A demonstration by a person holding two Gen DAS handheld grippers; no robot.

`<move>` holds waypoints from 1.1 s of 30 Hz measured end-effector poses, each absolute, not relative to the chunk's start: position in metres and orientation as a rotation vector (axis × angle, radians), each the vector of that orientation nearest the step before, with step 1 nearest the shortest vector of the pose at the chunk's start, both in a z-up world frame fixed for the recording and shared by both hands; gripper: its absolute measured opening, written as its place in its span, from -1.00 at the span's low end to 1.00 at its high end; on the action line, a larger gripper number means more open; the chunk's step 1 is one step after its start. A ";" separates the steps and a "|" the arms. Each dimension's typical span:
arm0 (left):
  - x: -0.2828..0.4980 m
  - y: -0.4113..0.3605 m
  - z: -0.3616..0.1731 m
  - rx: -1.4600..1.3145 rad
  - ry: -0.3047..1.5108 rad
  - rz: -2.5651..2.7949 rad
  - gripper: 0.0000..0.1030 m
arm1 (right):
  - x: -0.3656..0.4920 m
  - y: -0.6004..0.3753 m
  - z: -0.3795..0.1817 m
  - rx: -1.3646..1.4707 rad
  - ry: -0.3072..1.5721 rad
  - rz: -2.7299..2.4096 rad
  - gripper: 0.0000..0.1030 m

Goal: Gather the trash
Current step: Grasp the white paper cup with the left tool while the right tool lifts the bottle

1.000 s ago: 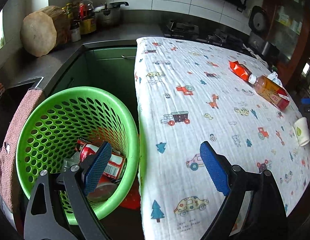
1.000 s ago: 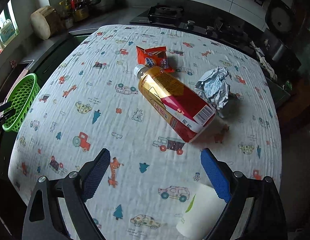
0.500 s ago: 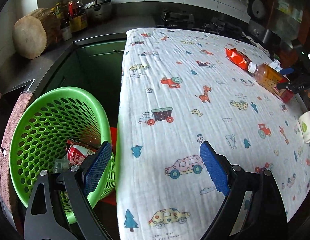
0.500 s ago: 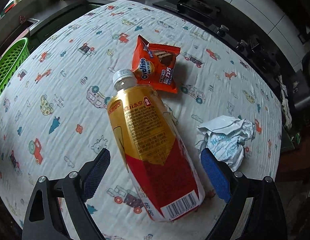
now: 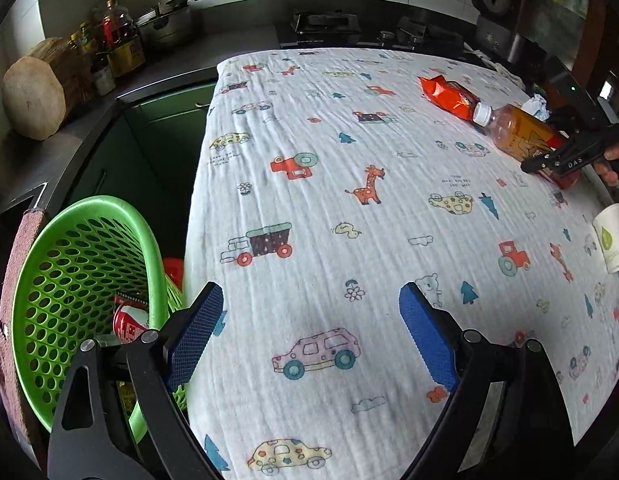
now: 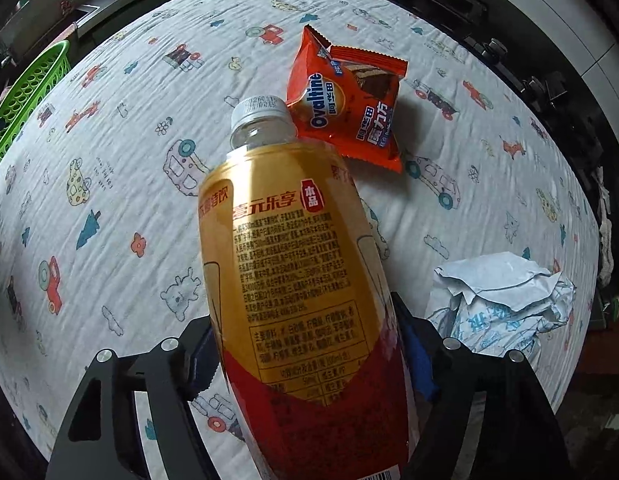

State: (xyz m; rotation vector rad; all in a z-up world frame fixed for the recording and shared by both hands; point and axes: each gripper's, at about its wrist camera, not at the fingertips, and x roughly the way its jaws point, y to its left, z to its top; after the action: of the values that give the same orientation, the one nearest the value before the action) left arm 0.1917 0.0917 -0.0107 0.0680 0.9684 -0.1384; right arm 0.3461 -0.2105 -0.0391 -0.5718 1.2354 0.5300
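Since the bottle [image 6: 305, 280] lies flat, I straddle its base with my right gripper [image 6: 309, 360]; whether its fingers are clamped yet, I cannot tell. My left gripper [image 5: 311, 340] hangs released, the basket [image 5: 73, 280] at its 9 o'clock for drops.

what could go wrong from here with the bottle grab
1. The right claw straddles the bottle near its base, far from the cap, so the bottle may tip when lifted.
2. The bottle's neck touches the Ovaltine packet, which may get dragged along.
3. The green basket sits below the far table edge, so carrying it across risks a drop.
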 end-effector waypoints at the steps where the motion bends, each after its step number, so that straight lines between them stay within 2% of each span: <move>1: 0.192 0.089 -0.010 0.073 0.967 -0.146 0.72 | 0.344 -0.212 -0.038 -0.561 1.236 0.527 0.36; 14: 0.185 0.014 0.000 0.091 0.965 -0.319 0.72 | 0.299 -0.237 0.012 -0.405 1.162 0.511 0.32; 24: 0.170 -0.101 0.024 0.118 0.933 -0.570 0.72 | 0.263 -0.313 0.052 -0.284 1.115 0.362 0.32; 33: 0.158 -0.210 0.024 0.088 1.022 -0.751 0.72 | 0.229 -0.386 0.057 -0.201 1.103 0.259 0.32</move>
State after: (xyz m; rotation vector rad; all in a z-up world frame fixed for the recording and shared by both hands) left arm 0.1582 -0.2105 0.0244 0.0885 1.0216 -0.7505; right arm 0.2295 -0.3864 0.0574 -0.2009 1.1027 0.2585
